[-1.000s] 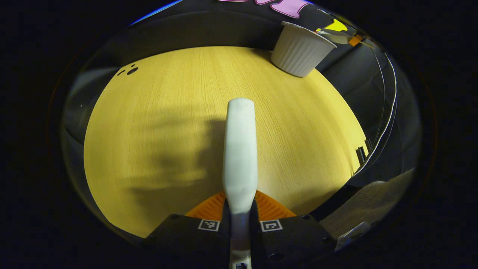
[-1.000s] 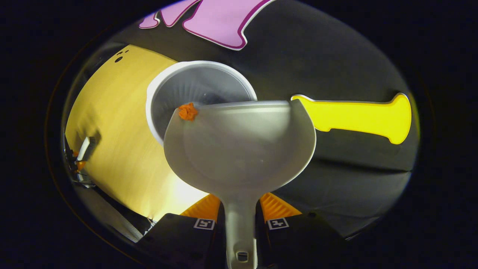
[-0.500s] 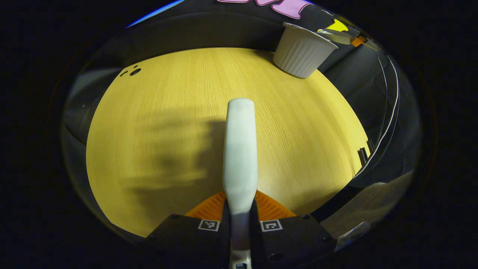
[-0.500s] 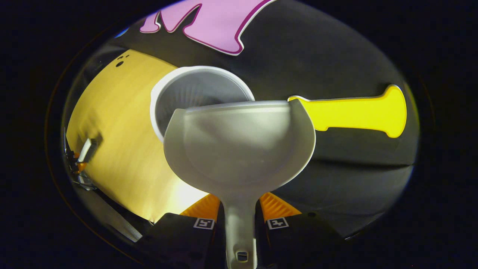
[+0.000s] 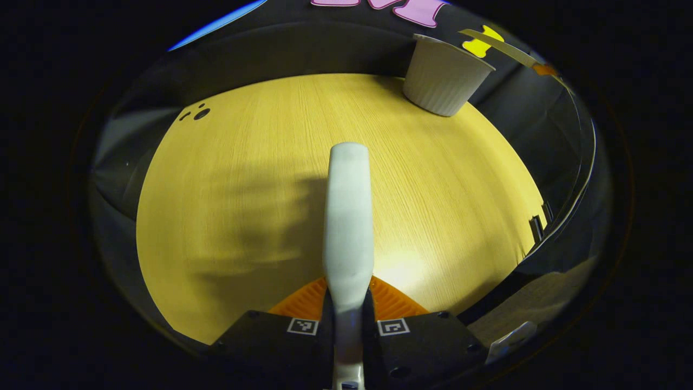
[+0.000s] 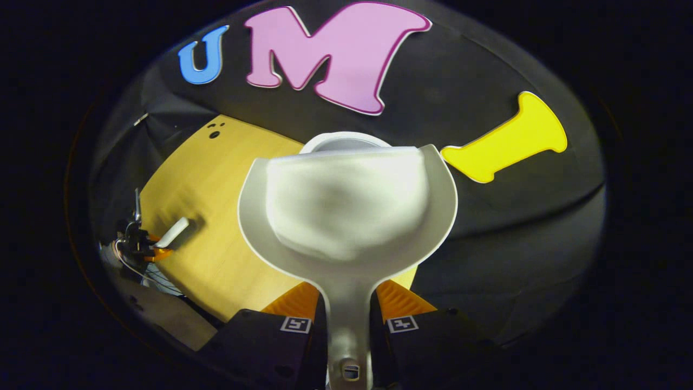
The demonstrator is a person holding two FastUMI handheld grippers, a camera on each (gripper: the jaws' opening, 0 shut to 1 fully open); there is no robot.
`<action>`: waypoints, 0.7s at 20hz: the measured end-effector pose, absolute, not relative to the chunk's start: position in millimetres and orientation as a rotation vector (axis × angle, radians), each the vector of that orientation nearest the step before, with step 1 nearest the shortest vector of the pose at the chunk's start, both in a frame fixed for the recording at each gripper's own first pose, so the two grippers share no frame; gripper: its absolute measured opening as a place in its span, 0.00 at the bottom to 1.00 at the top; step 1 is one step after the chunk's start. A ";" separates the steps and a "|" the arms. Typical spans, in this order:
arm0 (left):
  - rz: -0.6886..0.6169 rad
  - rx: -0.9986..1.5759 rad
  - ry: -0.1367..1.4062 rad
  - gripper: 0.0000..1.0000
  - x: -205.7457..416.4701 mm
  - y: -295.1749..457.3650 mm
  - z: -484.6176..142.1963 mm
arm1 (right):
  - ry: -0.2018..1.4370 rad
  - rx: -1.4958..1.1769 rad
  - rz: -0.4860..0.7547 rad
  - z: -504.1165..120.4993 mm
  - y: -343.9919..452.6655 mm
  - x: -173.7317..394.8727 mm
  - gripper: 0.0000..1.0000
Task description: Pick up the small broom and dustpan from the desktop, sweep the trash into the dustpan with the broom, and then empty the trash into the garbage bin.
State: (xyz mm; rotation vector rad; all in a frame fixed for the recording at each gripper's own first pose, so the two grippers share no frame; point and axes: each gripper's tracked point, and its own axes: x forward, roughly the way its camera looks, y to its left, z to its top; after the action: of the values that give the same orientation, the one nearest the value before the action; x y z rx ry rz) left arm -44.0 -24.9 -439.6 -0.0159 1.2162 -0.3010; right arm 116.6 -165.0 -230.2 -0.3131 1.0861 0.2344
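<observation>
On the left side, the left gripper (image 5: 347,303) is holding the small broom (image 5: 347,216) by its handle, both fingers closed against it, and the broom is pointing forward over the yellow wooden desktop (image 5: 243,179), above the surface rather than resting on it as far as the left gripper view tells. No trash is lying on the stretch of desktop that this view takes in. Farther off toward the right, the white ribbed garbage bin (image 5: 444,76) is standing upright near the far edge of the desktop, well apart from the broom. In the right gripper view, the right gripper (image 6: 347,311) is clamping the handle of the dustpan (image 6: 346,206) between both fingers, and the pan is looking empty, with only pale blurred shading in its scoop. The bin's rim (image 6: 346,140) is peeking out just behind the pan's front lip, and the left gripper (image 6: 145,246) with the broom (image 6: 172,232) is sitting far off at the left of that view. Judging from the empty pan and the bare desktop, the sweeping and the emptying are appearing done, so little or nothing of the task is remaining.
</observation>
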 end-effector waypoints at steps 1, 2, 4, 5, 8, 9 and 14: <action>-0.298 -0.011 1.212 0.26 -41.8 -24.5 -437.6 | 1.080 -0.305 0.252 -232.8 -154.7 103.3 0.36; -0.294 -0.007 1.209 0.25 -40.8 -24.1 -436.3 | 1.078 -0.291 0.273 -237.1 -143.4 88.7 0.36; -0.289 0.006 1.208 0.25 -39.0 -22.1 -435.4 | 1.086 -0.252 0.312 -253.4 -119.3 59.5 0.36; -0.288 0.015 1.210 0.25 -38.6 -21.4 -434.8 | 1.096 -0.233 0.329 -263.6 -108.9 44.7 0.36; -0.278 0.024 1.207 0.25 -37.7 -20.6 -436.6 | 1.141 -0.175 0.368 -300.9 -82.6 2.7 0.36; -0.272 0.020 1.206 0.25 -37.1 -20.3 -436.9 | 1.158 -0.162 0.371 -317.0 -75.9 -10.7 0.36; -0.236 0.016 1.202 0.25 -28.4 -10.2 -446.3 | 1.207 -0.116 0.342 -388.6 -56.7 -60.2 0.36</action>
State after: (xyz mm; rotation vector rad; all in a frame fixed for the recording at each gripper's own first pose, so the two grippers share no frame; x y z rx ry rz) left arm -28.4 -10.2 -446.3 0.0163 1.2022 -0.2357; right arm -60.2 -56.7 -388.6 -0.1157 1.2067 0.3424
